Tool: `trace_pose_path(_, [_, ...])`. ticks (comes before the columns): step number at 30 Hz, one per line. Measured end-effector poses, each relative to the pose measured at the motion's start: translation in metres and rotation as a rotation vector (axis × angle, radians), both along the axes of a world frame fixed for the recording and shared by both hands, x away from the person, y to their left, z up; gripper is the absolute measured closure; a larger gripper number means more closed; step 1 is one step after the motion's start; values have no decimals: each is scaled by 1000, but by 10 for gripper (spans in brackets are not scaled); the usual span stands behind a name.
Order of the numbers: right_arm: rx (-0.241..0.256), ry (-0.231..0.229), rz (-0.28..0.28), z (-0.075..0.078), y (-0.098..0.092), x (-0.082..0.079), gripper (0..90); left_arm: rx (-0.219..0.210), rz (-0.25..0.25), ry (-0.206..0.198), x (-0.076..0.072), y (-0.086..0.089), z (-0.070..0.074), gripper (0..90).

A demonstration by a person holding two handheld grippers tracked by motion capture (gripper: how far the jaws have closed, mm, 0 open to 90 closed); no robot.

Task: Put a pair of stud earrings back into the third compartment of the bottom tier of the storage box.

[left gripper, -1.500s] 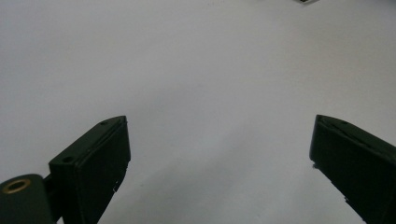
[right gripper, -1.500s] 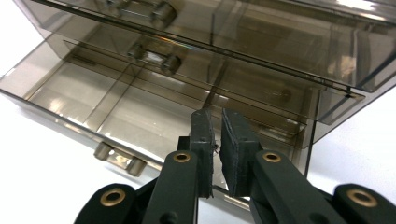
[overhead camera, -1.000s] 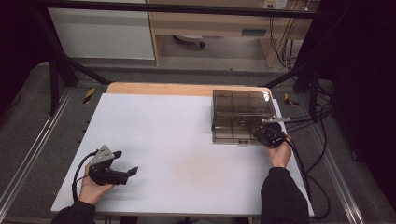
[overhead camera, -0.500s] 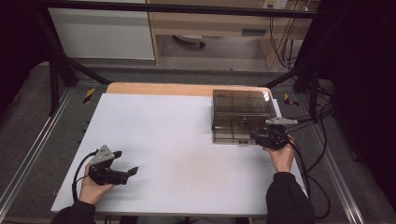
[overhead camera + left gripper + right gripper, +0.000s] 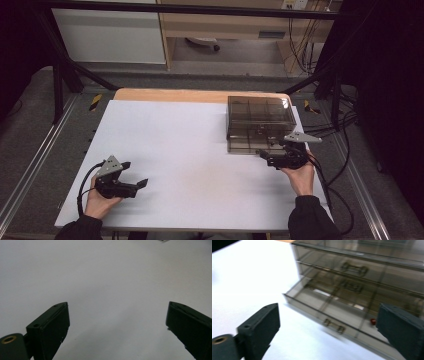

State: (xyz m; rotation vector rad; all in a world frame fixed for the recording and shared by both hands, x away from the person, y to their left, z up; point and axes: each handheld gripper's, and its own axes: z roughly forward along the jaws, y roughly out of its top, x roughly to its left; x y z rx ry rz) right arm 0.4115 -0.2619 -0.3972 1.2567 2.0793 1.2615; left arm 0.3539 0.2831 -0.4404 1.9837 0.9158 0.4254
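A: What carries the things?

B: A table (image 5: 165, 95) with a wooden top, its far edge left bare; a white sheet (image 5: 200, 165) covers the rest.

A: What lies directly on the sheet?

B: A smoky, see-through drawer cabinet (image 5: 260, 122) stands at the far right corner. In the right gripper view its bottom drawer (image 5: 332, 312) is pulled out over the white surface, with a small red item (image 5: 373, 321) inside it.

A: And the left half?

B: Plain white surface, as in the left gripper view.
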Motion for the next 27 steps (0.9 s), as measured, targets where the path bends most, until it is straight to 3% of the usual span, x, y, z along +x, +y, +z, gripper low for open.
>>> trace_pose_path(13, [53,-6,129,-9,13,-28,6,-1,-5,0,-1,-1,0,47])
trace_pose_path(27, [85,5,165,-38,-3,-47,5,-2,-7,2,-1,-2,0,47])
